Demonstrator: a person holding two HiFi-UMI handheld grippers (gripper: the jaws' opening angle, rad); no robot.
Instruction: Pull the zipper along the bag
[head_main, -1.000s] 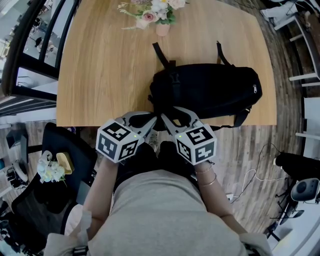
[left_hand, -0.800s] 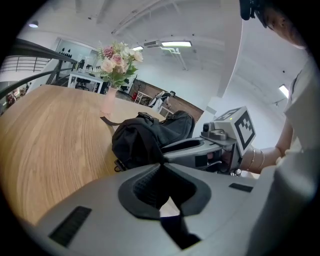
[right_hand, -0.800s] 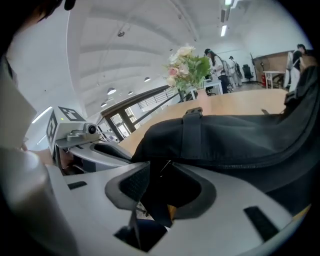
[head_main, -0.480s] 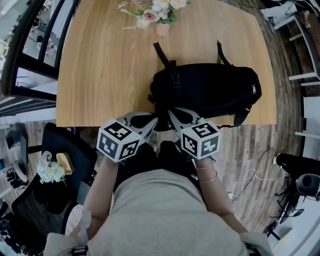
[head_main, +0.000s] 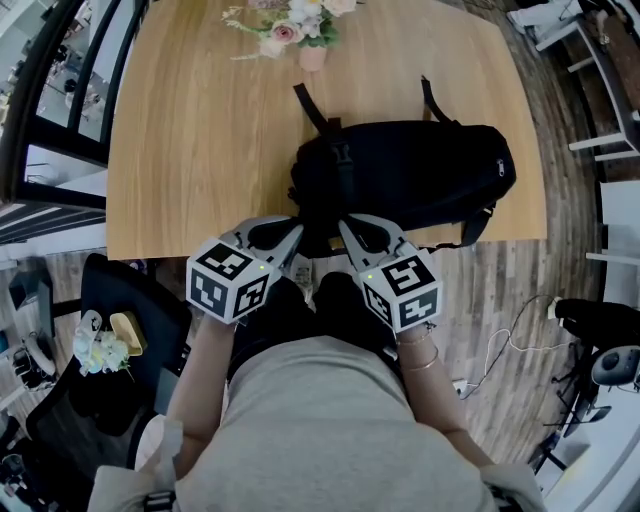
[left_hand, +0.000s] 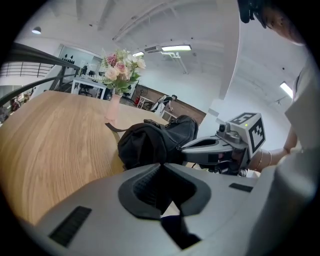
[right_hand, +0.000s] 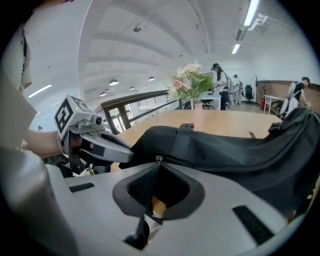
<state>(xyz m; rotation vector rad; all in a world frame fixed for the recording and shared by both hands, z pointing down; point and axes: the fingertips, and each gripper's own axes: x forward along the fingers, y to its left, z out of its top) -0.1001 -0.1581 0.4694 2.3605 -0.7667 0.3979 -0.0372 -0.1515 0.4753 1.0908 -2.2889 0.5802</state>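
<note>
The right claw (right_hand: 159, 165) has just been closing, and now its jaws pinch the small metal zipper pull (right_hand: 158, 159), which sits right at their tips. The black bag (head_main: 420, 175) lies straight ahead of this claw and stretches away to its right, on the wooden table (head_main: 200, 130). The left claw (head_main: 299, 231) is just beside the right one, with its jaws pressed together against the near end of the bag. Whether cloth is caught between them I cannot tell. A vase of flowers (head_main: 300, 30) stands well beyond both claws.
</note>
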